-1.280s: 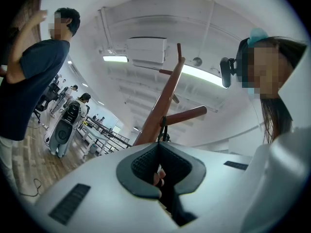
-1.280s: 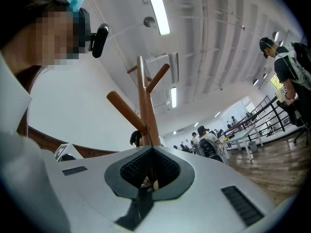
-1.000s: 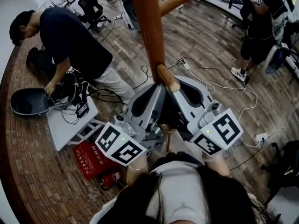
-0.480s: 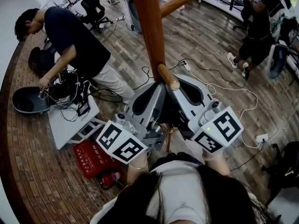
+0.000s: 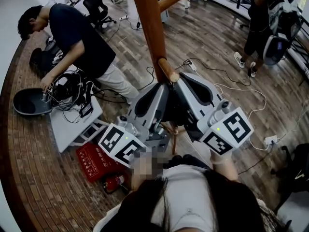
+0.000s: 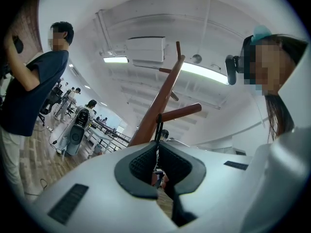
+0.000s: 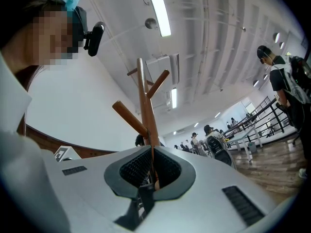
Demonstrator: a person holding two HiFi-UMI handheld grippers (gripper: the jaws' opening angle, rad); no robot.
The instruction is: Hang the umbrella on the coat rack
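The wooden coat rack pole (image 5: 150, 28) rises through the middle of the head view, with a short peg (image 5: 168, 70) pointing toward me. Both grippers reach up just under that peg. My left gripper (image 5: 163, 91) is shut on a thin black strap (image 6: 158, 129) that runs up over the peg (image 6: 181, 112). My right gripper (image 5: 180, 82) is shut on a thin strap (image 7: 152, 165) below the pole (image 7: 145, 101). The umbrella hangs between the two grippers as a dark bundle (image 5: 176, 114), mostly hidden by them.
A person (image 5: 77, 37) bends over a grey case with cables (image 5: 72, 122) at the left. A red box (image 5: 94, 161) and a fire extinguisher (image 5: 113, 183) lie near my feet. White cables (image 5: 236, 88) cross the floor on the right, where another person (image 5: 258, 28) stands.
Both grippers have shifted slightly, the left one a little down and left, still under the peg. The person at the left has straightened somewhat.
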